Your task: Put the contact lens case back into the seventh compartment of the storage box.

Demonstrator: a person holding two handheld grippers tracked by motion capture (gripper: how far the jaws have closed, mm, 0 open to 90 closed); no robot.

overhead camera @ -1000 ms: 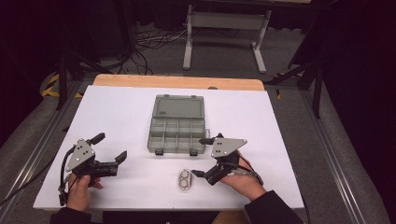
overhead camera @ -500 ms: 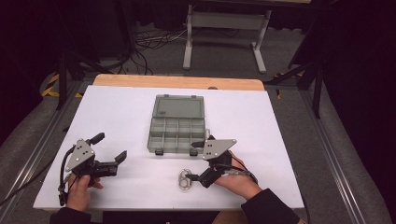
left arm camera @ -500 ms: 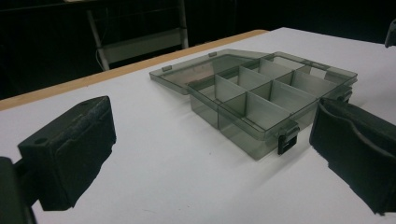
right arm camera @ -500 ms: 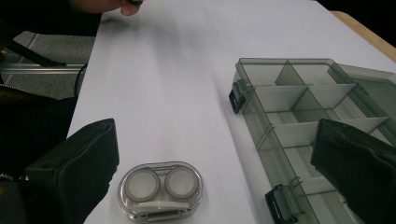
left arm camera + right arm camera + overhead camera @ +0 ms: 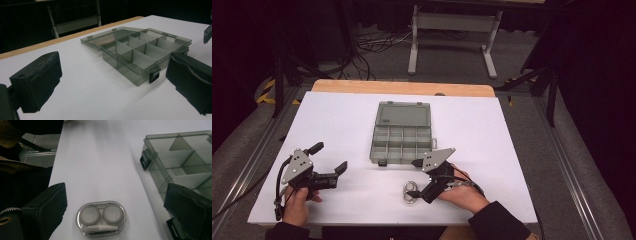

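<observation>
No legible text, label or number anywhere.

One white table carries one grey compartment box with its lid open, holding eight compartments in two rows of four, and one clear lens case with two round wells; two grippers, left gripper and right gripper

On the surface the compartment box lies in the middle, with its lid folded back to the far side. The small two-cup case lies near the person's edge, just in front of the box. The right tool is at the case, which lies between its jaws in the right gripper view. The left tool is well apart, to the left of the box.
</observation>
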